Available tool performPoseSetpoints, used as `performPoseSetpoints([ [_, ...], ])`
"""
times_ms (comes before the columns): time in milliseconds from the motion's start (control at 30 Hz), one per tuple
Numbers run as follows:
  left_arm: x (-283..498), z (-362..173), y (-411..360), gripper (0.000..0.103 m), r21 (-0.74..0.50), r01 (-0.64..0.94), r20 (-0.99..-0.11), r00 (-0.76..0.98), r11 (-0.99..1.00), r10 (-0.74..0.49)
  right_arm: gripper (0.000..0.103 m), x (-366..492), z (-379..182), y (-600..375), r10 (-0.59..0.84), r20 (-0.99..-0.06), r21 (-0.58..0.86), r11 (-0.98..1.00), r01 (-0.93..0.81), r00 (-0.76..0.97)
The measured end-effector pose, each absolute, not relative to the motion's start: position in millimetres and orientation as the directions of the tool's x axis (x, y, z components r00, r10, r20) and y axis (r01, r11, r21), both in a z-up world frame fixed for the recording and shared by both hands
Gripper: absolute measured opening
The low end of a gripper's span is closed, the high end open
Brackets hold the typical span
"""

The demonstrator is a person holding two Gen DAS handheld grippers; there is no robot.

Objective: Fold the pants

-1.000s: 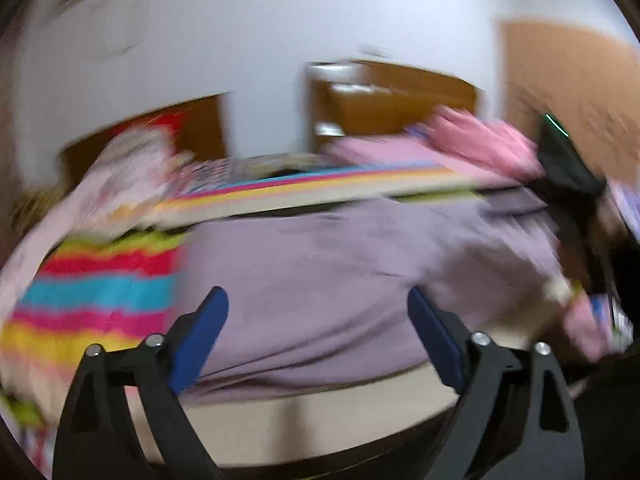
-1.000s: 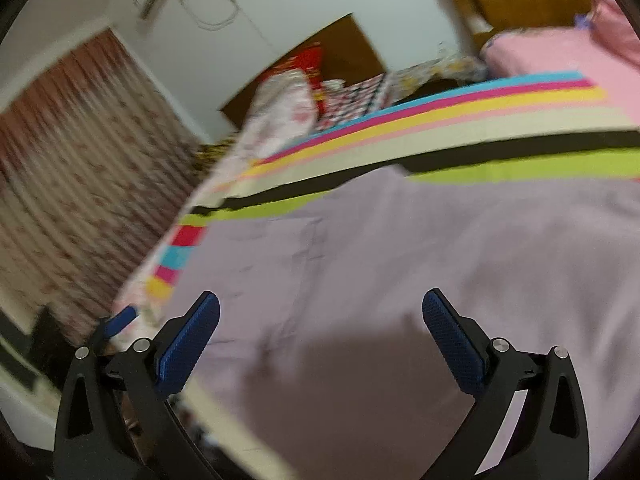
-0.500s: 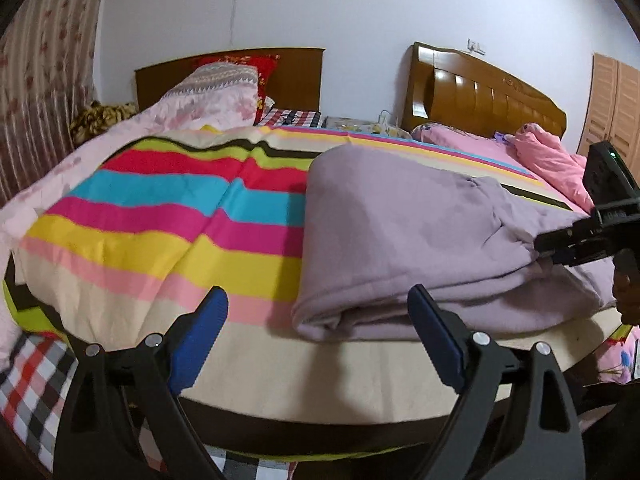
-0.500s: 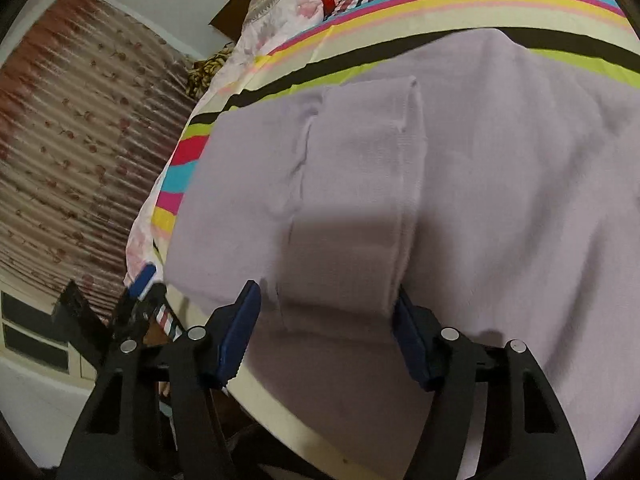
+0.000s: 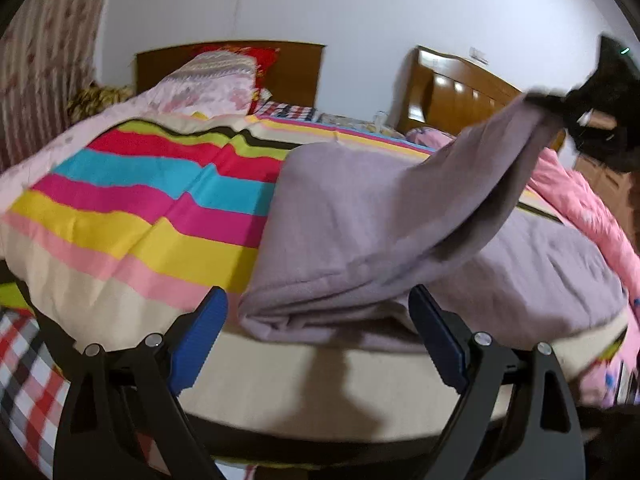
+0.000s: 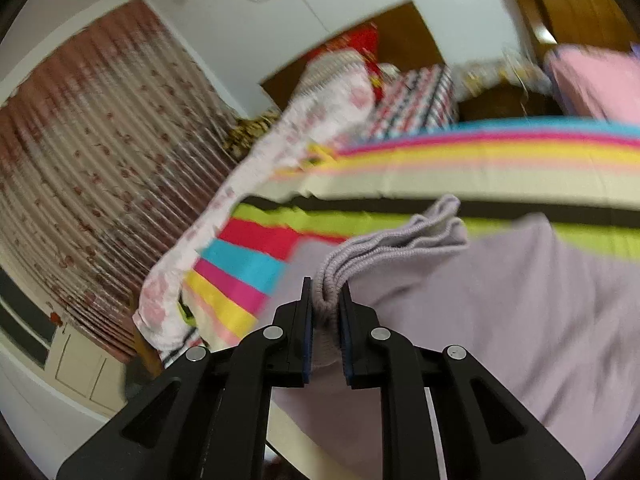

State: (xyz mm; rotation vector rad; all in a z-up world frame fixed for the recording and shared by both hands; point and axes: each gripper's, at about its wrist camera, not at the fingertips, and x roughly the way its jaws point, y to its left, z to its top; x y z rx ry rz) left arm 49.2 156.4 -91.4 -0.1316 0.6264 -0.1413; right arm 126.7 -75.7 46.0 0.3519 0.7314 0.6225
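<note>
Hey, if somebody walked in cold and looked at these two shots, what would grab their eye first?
Probably the lilac pants, spread over the near edge of the bed, one end lifted off it to the upper right by the right gripper, whose jaws are closing on the bunched ribbed hem. Next, the loud rainbow-striped blanket under them, filling the bed's left side. The left gripper hangs open before the pants' folded near edge, touching nothing.

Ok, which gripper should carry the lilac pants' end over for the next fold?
Right: the right gripper is closing its jaws on the pants, end already lifted. The left gripper is open and holds nothing.
</note>
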Motion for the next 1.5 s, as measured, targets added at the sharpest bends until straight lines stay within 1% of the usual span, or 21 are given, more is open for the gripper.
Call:
performPoseSetpoints([
  [133,59.2,-93.3,154.9,0.092,-0.11,0.081,-0.586,0.8,0.991,-0.13,0.015,119.8,77.3,-69.0,0.65,-0.478,0.459,0.759,-0.462,0.591],
  [200,64.0,-91.5,164.5,0.092,-0.098,0.023,-0.585,0.807,0.995,-0.077,0.015,115.4,85.6,-70.4,0.654,-0.46,0.448,0.755,-0.479,0.601],
  [300,71.3,-93.7,205.3,0.092,-0.217,-0.095,-0.589,0.806,0.972,-0.052,0.015,104.0,78.1,-86.3,0.649,-0.443,0.441,0.759,-0.479,0.619],
  [367,72.4,-97.6,226.9,0.093,-0.272,-0.117,-0.59,0.805,0.955,-0.07,0.014,94.9,52.2,-107.1,0.644,-0.461,0.457,0.762,-0.458,0.611],
  [433,72.7,-102.9,225.8,0.093,-0.208,-0.102,-0.609,0.792,0.973,-0.048,0.014,88.3,1.2,-130.2,0.593,-0.538,0.468,0.801,-0.373,0.598],
  [567,71.4,-106.9,209.9,0.094,-0.113,-0.122,-0.61,0.792,0.986,0.028,0.003,90.3,-104.4,-168.5,0.498,-0.689,0.495,0.854,-0.159,0.527],
  [600,72.1,-107.0,210.2,0.095,-0.114,-0.125,-0.611,0.791,0.986,0.029,0.003,87.5,-109.3,-175.9,0.533,-0.649,0.536,0.827,-0.171,0.543],
  [733,72.5,-106.5,209.9,0.095,-0.105,-0.125,-0.623,0.782,0.987,0.033,0.004,85.2,-103.9,-189.3,0.54,-0.625,0.558,0.814,-0.161,0.564],
  [800,70.4,-106.7,208.5,0.095,-0.098,-0.126,-0.623,0.781,0.987,0.038,0.019,84.9,-102.9,-190.7,0.562,-0.617,0.59,0.794,-0.149,0.552],
  [1100,66.4,-107.5,202.7,0.095,-0.07,-0.136,-0.622,0.78,0.988,0.064,0.019,80.8,-85.8,-161.5,0.555,-0.666,0.545,0.818,-0.182,0.499],
  [1167,65.1,-107.6,202.6,0.095,-0.067,-0.134,-0.621,0.781,0.989,0.064,0.019,77.2,-71.1,-165.9,0.672,-0.561,0.667,0.713,-0.217,0.484],
  [1200,64.5,-107.6,203.1,0.095,-0.07,-0.133,-0.62,0.782,0.989,0.062,0.02,71.0,-56.7,-168.7,0.754,-0.442,0.736,0.615,-0.284,0.486],
  [1233,64.6,-107.9,202.6,0.095,-0.072,-0.133,-0.62,0.782,0.988,0.06,0.023,65.3,-44.9,-169.4,0.788,-0.364,0.75,0.565,-0.345,0.497],
  [1267,63.8,-108.1,202.4,0.095,-0.076,-0.133,-0.62,0.783,0.988,0.058,0.084,56.9,-28.9,-169.4,0.777,-0.32,0.705,0.578,-0.412,0.542],
  [1300,63.2,-108.3,202.5,0.095,-0.082,-0.134,-0.618,0.784,0.988,0.056,0.098,50.5,-18.9,-164.3,0.7,-0.332,0.601,0.674,-0.431,0.632],
  [1333,62.7,-108.4,201.9,0.095,-0.081,-0.135,-0.617,0.785,0.987,0.057,0.099,52.7,-17.5,-152.2,0.58,-0.432,0.464,0.799,-0.382,0.691],
  [1367,62.3,-108.6,201.1,0.095,-0.079,-0.136,-0.617,0.785,0.988,0.059,0.099,57.6,-20.5,-143.7,0.507,-0.52,0.393,0.857,-0.334,0.688],
  [1400,62.1,-108.6,201.2,0.095,-0.079,-0.136,-0.616,0.785,0.988,0.059,0.099,63.2,-25.0,-139.0,0.547,-0.543,0.433,0.832,-0.346,0.637],
  [1433,61.7,-108.5,201.2,0.095,-0.08,-0.136,-0.616,0.785,0.987,0.058,0.099,65.8,-28.8,-138.8,0.64,-0.498,0.533,0.758,-0.376,0.585],
  [1467,61.5,-108.4,201.3,0.095,-0.08,-0.135,-0.616,0.785,0.988,0.057,0.099,68.8,-31.6,-136.7,0.669,-0.482,0.58,0.728,-0.365,0.566],
  [1500,61.8,-108.4,201.5,0.095,-0.079,-0.134,-0.617,0.785,0.988,0.057,0.099,72.7,-33.8,-131.3,0.636,-0.525,0.55,0.761,-0.345,0.566],
])
